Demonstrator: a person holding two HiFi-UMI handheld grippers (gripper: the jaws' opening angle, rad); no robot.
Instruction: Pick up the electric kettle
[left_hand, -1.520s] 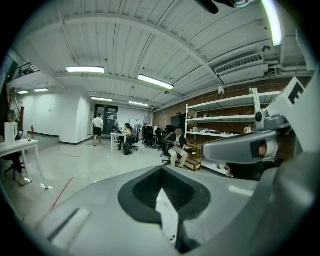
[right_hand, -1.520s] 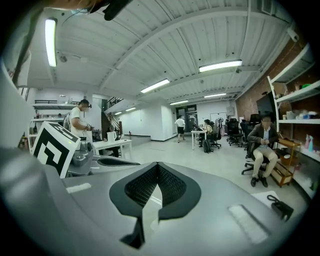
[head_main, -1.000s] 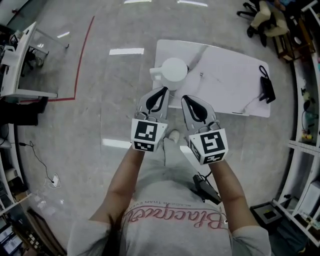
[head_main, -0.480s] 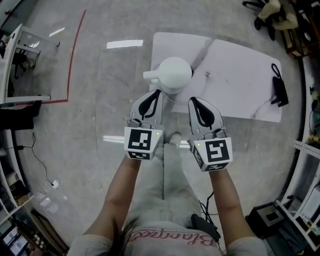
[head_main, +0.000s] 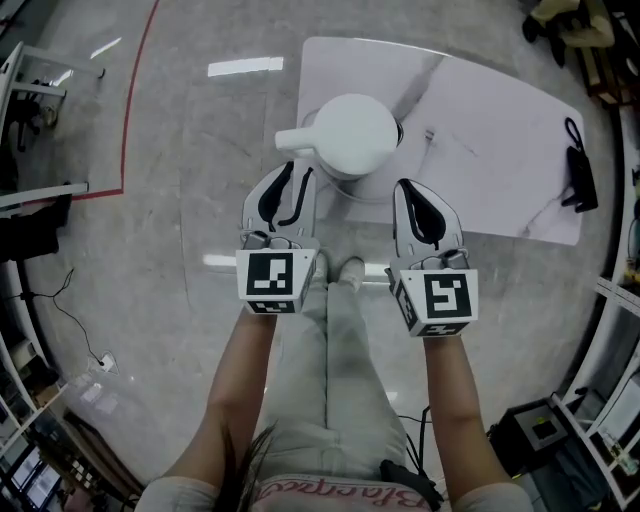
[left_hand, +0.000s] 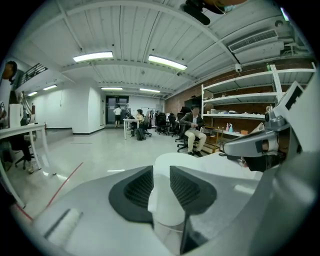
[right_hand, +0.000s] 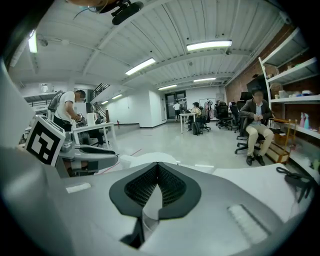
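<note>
Squarely on the table's (head_main: 500, 150) near-left corner sits the white, dome-topped electric kettle (head_main: 352, 135), handle jutting left; left gripper (head_main: 290, 185) spread, right gripper (head_main: 418, 195) pressed together.

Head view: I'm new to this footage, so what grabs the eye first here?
The white electric kettle stands out at the near-left corner of the white table. Just short of it hover the left tool, with its jaws apart, and the right tool, with its jaws together.
</note>
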